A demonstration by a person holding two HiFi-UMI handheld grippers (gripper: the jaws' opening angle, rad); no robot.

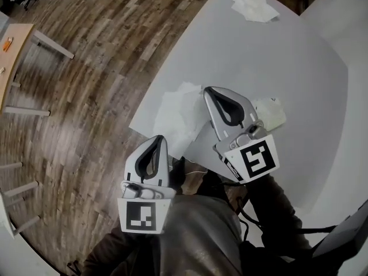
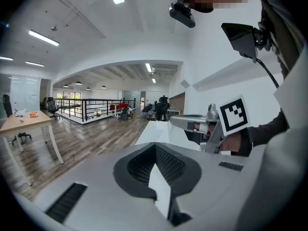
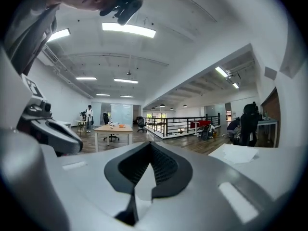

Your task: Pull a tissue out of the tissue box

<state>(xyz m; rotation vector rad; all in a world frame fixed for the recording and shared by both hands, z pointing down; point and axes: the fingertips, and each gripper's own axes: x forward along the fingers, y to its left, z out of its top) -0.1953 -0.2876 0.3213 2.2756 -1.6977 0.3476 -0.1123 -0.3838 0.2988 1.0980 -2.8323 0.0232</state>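
Hovering at lower left of the head view, the left gripper (image 1: 157, 141) is holding its jaws pressed together, empty — the right gripper (image 1: 210, 92), at centre, is doing likewise. Just left of it a flat tissue (image 1: 177, 117) is lying on the white table (image 1: 287, 56); a crumpled tissue (image 1: 250, 6) is lying at upper right.

The tabletop (image 1: 276, 56) is pale grey, the tissues (image 1: 175, 117) white, the floor (image 1: 98, 68) brown plank-patterned wood, and the grey left gripper (image 1: 159, 138) and right gripper (image 1: 208, 91) bear black-and-white square markers.
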